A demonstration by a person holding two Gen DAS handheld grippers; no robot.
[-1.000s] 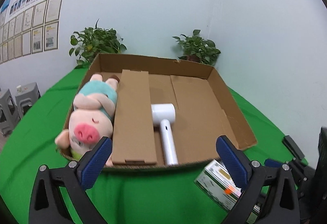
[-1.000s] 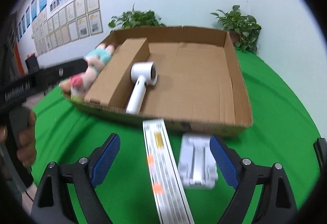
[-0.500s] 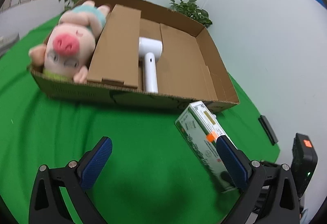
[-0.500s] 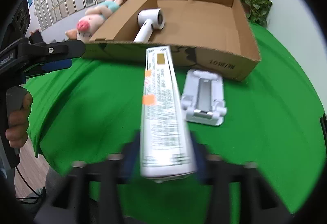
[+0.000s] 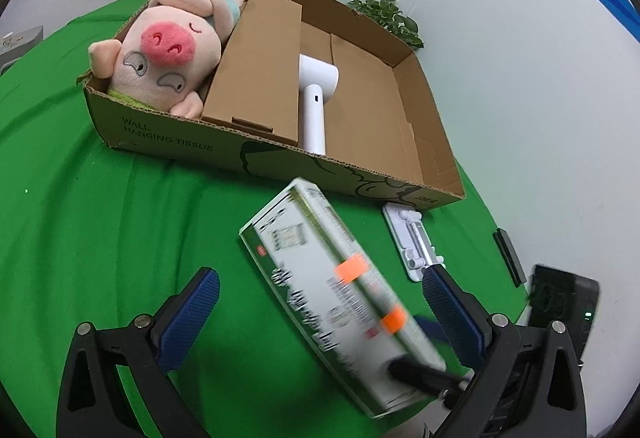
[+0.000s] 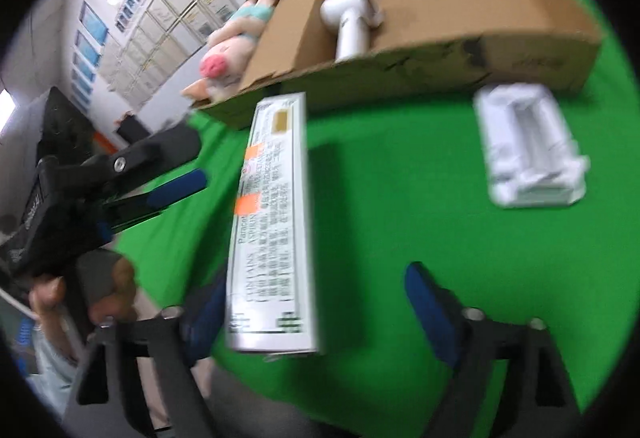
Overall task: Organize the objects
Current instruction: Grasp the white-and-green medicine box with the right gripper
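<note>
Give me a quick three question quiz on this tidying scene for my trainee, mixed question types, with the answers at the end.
1. True or false: the plush pig lies outside the cardboard box.
2. What lies in the box on the other side of the divider from the pig? A) hair dryer B) kettle C) shoe
3. Fill in: the left gripper has its jaws ___.

Key: 1 false; 2 A; 3 open.
</note>
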